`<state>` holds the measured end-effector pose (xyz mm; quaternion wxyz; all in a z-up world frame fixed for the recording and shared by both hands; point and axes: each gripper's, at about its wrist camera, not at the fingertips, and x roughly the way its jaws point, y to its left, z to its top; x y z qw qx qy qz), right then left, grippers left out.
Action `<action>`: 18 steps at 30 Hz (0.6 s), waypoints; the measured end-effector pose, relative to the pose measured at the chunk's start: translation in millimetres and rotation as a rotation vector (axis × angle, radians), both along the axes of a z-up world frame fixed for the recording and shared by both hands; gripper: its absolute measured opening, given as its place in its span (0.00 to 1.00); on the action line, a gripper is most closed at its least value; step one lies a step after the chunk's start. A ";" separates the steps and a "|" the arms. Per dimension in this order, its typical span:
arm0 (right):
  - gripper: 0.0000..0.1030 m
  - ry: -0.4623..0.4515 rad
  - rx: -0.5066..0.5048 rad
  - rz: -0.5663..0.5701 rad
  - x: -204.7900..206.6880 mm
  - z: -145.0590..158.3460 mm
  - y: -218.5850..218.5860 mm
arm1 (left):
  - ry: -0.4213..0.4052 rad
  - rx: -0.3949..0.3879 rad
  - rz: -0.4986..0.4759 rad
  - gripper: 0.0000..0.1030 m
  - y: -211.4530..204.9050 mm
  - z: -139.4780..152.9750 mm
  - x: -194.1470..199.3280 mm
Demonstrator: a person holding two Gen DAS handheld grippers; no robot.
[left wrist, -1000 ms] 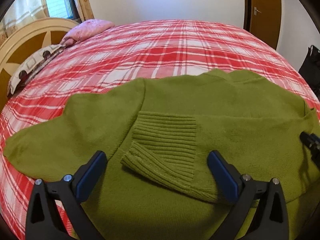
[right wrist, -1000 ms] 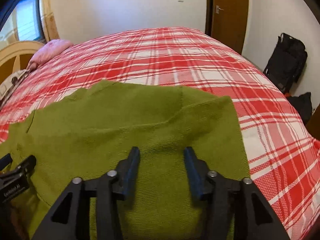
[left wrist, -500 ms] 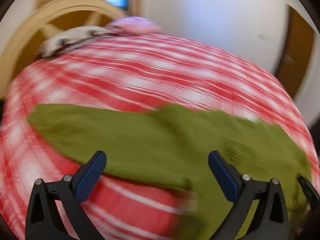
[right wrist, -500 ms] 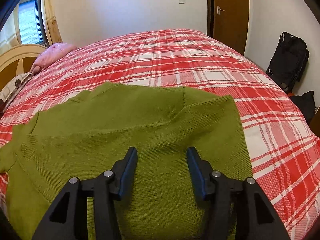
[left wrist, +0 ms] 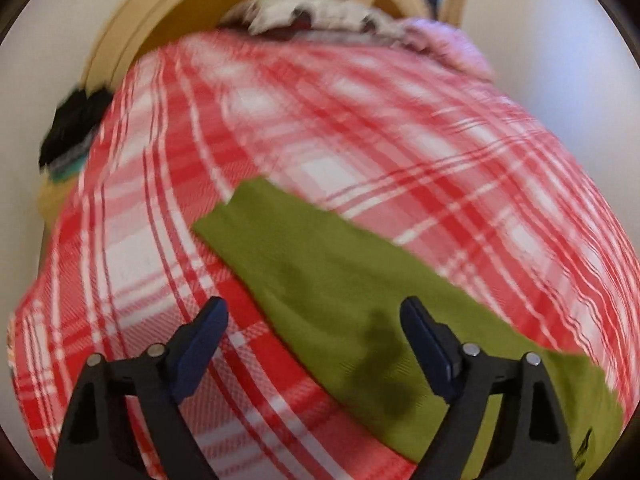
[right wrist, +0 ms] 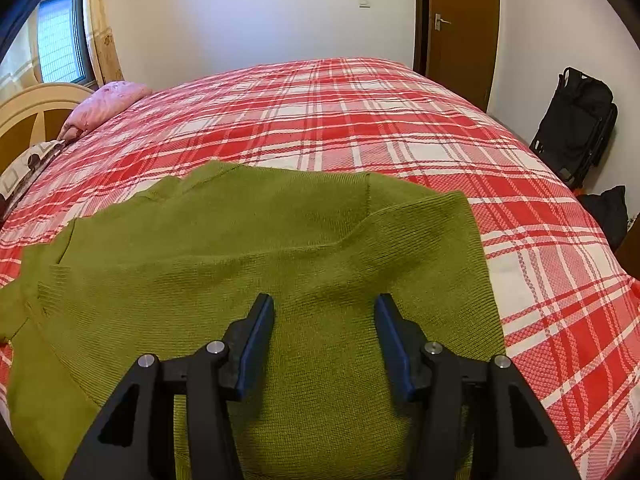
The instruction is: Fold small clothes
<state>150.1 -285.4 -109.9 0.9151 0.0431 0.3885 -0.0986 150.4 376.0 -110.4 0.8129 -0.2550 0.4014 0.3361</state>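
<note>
The only thing that held anything was the wide bed with its red-and-white plaid cover (right wrist: 360, 120), and on it lay the olive-green knitted sweater (right wrist: 224, 248), spread flat near the closer edge (no box, basket or drawer showed in either view). A pink pillow (right wrist: 108, 106) and a patterned white pillow (right wrist: 24, 164) lay at the cream wooden headboard (right wrist: 28, 108), and a black backpack (right wrist: 576, 120) leaned against the wall by the brown door (right wrist: 464, 28). In the right wrist view the right gripper (right wrist: 324, 312) hung over the body of the sweater, its blue-padded fingers (right wrist: 260, 340) about half apart, with green knit showing in the gap below them; they gripped nothing, and whether the tips touched the cloth could not be told. In the blurred left wrist view the left gripper (left wrist: 314, 316) stood over the sweater's outstretched sleeve (left wrist: 320, 280), which ran slantwise across the plaid cover from between the fingers (left wrist: 200, 344) toward the headboard; the sleeve passed nearer the right-hand finger, while the left-hand one stood over bare plaid. Those fingers were wide apart, having just been closing a little, and held nothing.
</note>
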 end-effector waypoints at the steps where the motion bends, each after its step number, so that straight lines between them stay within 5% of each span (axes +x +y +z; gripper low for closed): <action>1: 0.53 0.001 -0.002 -0.001 0.0 -0.2 0.5 | -0.001 -0.006 0.009 0.86 0.4 -1.6 -1.3; 7: 0.53 0.004 -0.011 -0.003 0.9 -0.5 2.4 | -0.003 0.016 -0.003 0.80 -2.8 -1.9 16.5; 10: 0.53 0.004 -0.011 -0.003 0.8 -0.4 2.3 | 0.002 0.031 0.040 0.58 1.1 -3.7 19.6; 12: 0.53 0.004 -0.010 -0.003 1.0 -0.4 2.4 | -0.013 0.035 0.046 0.28 2.5 -1.8 18.5; 18: 0.53 0.004 -0.011 -0.003 1.1 -0.3 2.9 | -0.058 0.015 0.002 0.14 2.4 0.3 16.8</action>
